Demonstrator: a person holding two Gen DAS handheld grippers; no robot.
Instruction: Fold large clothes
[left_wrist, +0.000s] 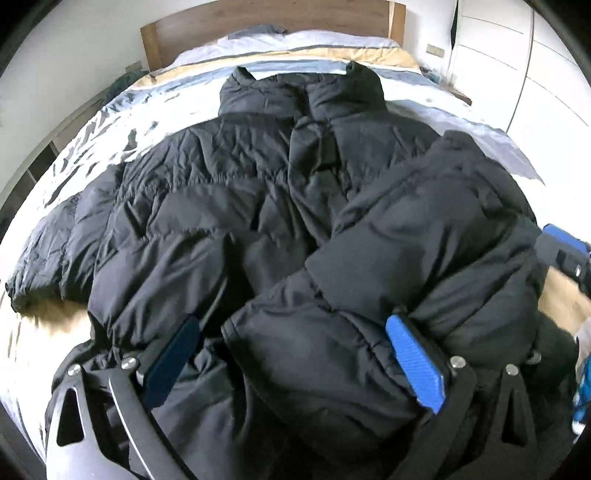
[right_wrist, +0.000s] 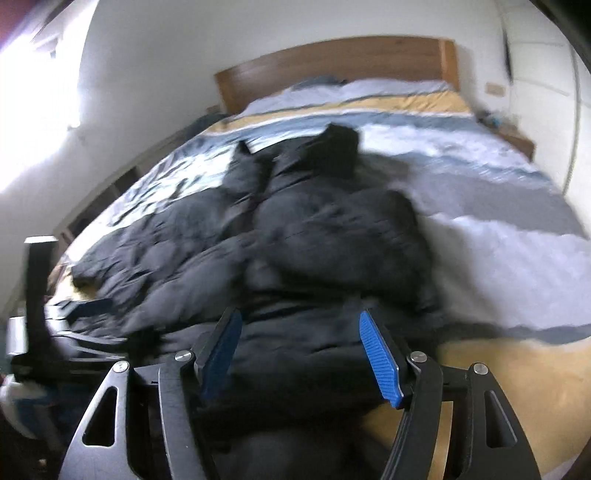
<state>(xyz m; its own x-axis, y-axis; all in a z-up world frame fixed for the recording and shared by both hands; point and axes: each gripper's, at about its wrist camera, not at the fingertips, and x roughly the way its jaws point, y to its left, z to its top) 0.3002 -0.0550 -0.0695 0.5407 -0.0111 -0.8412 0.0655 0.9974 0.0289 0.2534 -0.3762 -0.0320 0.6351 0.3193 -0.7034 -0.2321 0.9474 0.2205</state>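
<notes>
Jacket (left_wrist: 258, 206) spans bed (right_wrist: 498, 236); bare duvet on its right.

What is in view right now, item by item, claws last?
puffer jacket: one, black, spread on the bed, collar toward the headboard, right sleeve folded across its front.
duvet: one, white, grey-blue and yellow bands, under the jacket.
pillows: pale, count unclear, at the headboard.
headboard: one, brown wood, far end.
wardrobe: white, right of the bed.
left claw: one, black with blue pads, open, the folded sleeve's cuff between its fingers.
right claw: one, black with blue pads, open over the jacket's hem.
</notes>
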